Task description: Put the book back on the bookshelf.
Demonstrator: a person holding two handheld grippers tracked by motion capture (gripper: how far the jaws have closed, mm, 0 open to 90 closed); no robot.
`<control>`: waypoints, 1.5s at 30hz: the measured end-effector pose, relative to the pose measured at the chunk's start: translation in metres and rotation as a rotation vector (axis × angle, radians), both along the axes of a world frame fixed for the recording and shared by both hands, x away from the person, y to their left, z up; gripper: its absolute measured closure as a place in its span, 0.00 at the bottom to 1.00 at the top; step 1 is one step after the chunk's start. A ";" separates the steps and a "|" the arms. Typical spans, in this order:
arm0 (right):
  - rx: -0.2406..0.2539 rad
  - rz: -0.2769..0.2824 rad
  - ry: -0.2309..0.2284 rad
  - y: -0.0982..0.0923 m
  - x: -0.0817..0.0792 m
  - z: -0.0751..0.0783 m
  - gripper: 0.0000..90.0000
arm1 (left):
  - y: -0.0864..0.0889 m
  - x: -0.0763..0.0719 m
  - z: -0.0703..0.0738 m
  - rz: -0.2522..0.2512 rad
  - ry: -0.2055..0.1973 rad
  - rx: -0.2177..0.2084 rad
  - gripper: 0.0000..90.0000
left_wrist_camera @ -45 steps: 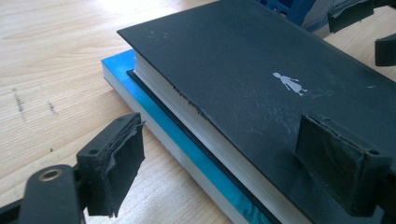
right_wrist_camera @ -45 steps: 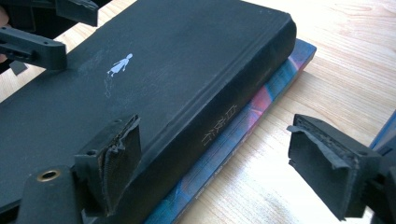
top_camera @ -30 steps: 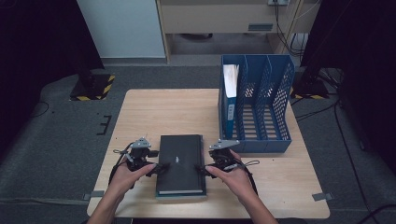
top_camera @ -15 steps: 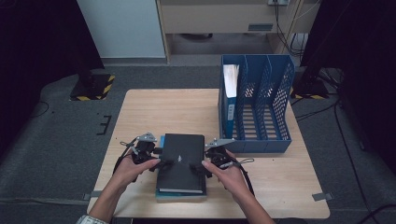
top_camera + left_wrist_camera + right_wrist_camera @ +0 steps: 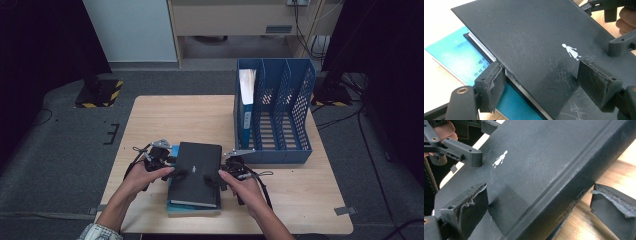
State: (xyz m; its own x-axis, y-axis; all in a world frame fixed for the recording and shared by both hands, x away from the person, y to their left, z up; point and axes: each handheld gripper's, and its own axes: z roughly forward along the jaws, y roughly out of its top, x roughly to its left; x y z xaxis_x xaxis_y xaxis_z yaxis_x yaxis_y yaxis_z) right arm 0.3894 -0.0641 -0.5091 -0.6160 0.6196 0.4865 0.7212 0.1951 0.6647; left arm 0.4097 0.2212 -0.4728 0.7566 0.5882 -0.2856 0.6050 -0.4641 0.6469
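My left fingers [image 5: 549,82] pinch the black book [image 5: 196,167], marked with a tiny white figure [image 5: 570,51]. My right fingers [image 5: 549,207], just opening, straddle its spine loosely. The teal book [image 5: 459,57] beneath shows unreadable white writing.

grey carpet floor [image 5: 60,150], pale cabinet [image 5: 132,30]

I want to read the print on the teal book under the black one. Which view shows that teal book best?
The left gripper view: the teal book lies bare beside the black book, with white print on its cover. The high view shows a thin teal edge at the stack's near end. In the right gripper view I cannot make it out.
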 end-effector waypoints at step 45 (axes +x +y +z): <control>0.032 0.055 0.112 0.002 0.011 -0.005 0.01 | 0.002 0.007 0.003 -0.016 0.035 0.001 0.34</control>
State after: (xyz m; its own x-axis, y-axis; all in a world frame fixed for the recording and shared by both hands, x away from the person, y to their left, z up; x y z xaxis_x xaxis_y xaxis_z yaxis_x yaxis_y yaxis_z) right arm 0.4007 -0.0621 -0.5139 -0.5891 0.5697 0.5730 0.7802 0.2165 0.5869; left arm 0.4171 0.2228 -0.4695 0.7555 0.5761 -0.3119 0.6199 -0.4746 0.6249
